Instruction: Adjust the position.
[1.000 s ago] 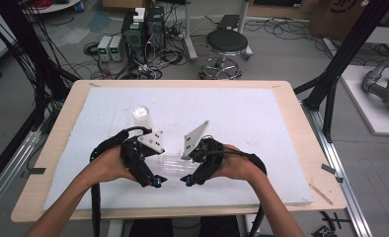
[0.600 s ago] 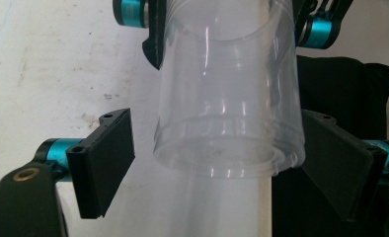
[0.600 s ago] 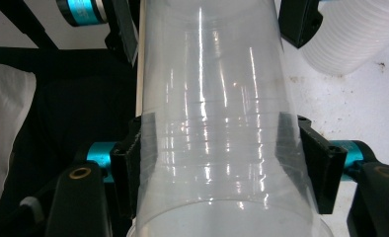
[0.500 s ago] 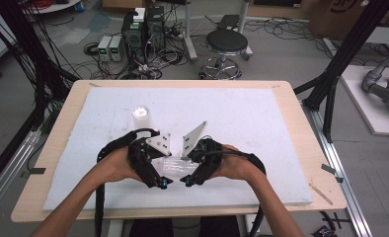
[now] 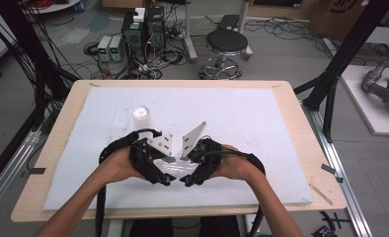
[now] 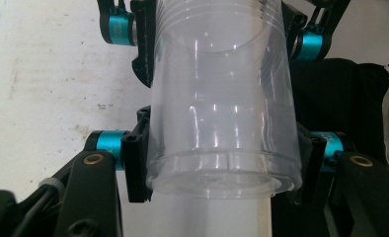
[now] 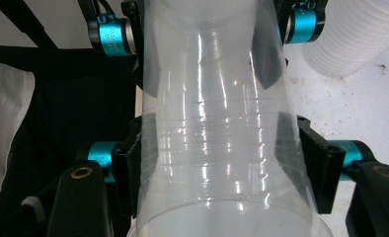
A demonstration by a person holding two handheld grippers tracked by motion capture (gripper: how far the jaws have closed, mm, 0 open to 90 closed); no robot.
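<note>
Both grippers are clamped on one item: a clear plastic cup assembly (image 5: 174, 167) held level just above the bench (image 5: 261, 123), directly between the two hands.

Left gripper (image 5: 159, 174): its jaws have just been closing and now press on the narrower, closed-base end of a clear cup (image 6: 222, 113), one pad on each flank. In the left gripper view the cup widens away from this gripper toward the other one, whose jaws show farther up the cup wall.

Right gripper (image 5: 191, 177): held narrow on the wider, ribbed portion (image 7: 217, 148), pads bearing on both sides.

Key relation: the long axis of the plastic runs from one gripper to the other, roughly level. Each gripper holds an opposite end, so neither hand is nearer. Judged from the double walls in the right gripper view, these appear to be nested cups; any coming separation would call for a straight pull along that axis. Whether there are two cups or more cannot be told.

Contents: nothing shows inside the held cups.

Beyond the left gripper, well apart, a further white cup stack (image 5: 142, 117) stands upright on the bench; contents cannot be told.
</note>
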